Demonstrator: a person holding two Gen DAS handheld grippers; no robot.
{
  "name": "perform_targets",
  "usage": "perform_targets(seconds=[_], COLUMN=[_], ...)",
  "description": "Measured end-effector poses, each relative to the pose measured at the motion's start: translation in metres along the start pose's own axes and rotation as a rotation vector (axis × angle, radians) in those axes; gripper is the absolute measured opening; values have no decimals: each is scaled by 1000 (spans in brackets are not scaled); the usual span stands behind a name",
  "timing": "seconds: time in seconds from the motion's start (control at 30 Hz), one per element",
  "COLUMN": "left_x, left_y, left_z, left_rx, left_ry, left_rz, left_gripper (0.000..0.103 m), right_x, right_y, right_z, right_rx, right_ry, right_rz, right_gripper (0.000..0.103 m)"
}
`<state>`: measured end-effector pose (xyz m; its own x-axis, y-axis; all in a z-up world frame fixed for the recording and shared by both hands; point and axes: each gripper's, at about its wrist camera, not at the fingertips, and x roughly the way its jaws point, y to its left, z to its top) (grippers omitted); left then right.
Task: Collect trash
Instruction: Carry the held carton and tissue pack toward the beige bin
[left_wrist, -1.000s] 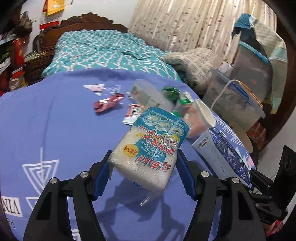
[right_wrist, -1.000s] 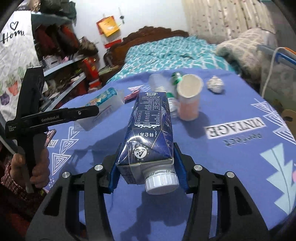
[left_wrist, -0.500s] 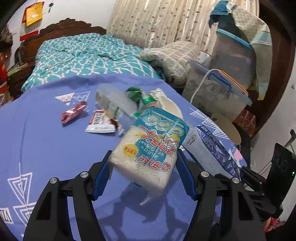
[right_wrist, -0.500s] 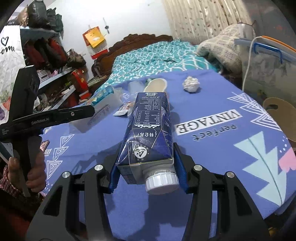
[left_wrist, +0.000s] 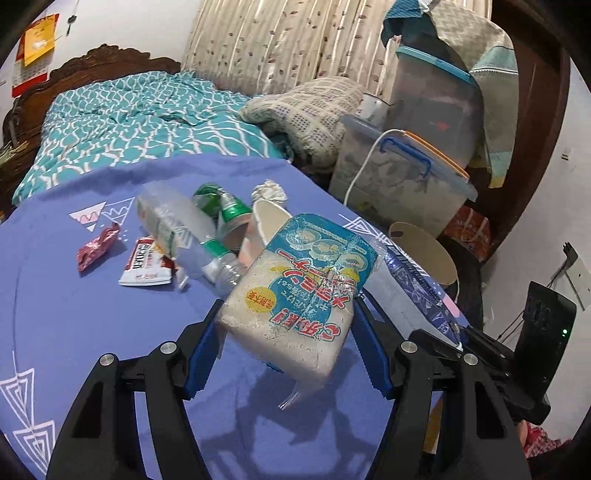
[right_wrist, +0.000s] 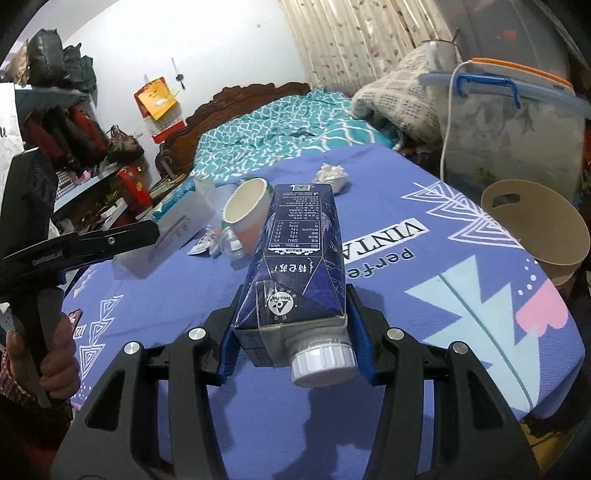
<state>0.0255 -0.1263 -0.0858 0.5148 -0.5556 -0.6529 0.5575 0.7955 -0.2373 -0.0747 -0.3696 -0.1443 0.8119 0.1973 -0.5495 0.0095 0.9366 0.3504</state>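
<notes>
Plainly both hands are loaded and this is the carrying step: the left gripper (left_wrist: 288, 332) is clamped on a white packet (left_wrist: 295, 295) with a blue printed label, held tilted above the purple cloth (left_wrist: 74, 314), and the right gripper (right_wrist: 291, 343) is clamped on a dark blue carton (right_wrist: 299, 266), its white cap (right_wrist: 321, 363) pointing back at the camera. In the right view the left tool and the packet show at the left side, raised off the table. A tan bin (right_wrist: 535, 229) stands just off the table's right edge, open at the top and, as far as can be seen, empty, so I judge it to be the goal. The carton seems nearer to it than the packet. More trash lies on the cloth: a clear bottle (left_wrist: 181, 229), a green can (left_wrist: 221, 203), a paper cup (right_wrist: 245, 214), a crumpled paper ball (left_wrist: 269, 192), a red wrapper (left_wrist: 96, 247) and a white sachet (left_wrist: 146, 262). The next move, I think, calls for swinging the carton out over the bin's mouth and only then opening the jaws, since the carton is long and could catch the rim if let go early. The packet should follow the same way, with the two tools kept apart so that they do not knock. After that the loose pieces on the cloth remain to be fetched
</notes>
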Motion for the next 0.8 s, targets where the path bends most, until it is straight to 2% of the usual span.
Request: perform_targets(seconds=[0.8], left_x=[6], left_y=[-16], left_z=[3], left_rx=[43], left_ry=[12], left_rz=[-40], left_gripper=[64], right_x=[-3], right_y=[-12], right_z=[3], right_rx=[34], right_ry=[-15], right_rz=[-24], right_gripper=[52])
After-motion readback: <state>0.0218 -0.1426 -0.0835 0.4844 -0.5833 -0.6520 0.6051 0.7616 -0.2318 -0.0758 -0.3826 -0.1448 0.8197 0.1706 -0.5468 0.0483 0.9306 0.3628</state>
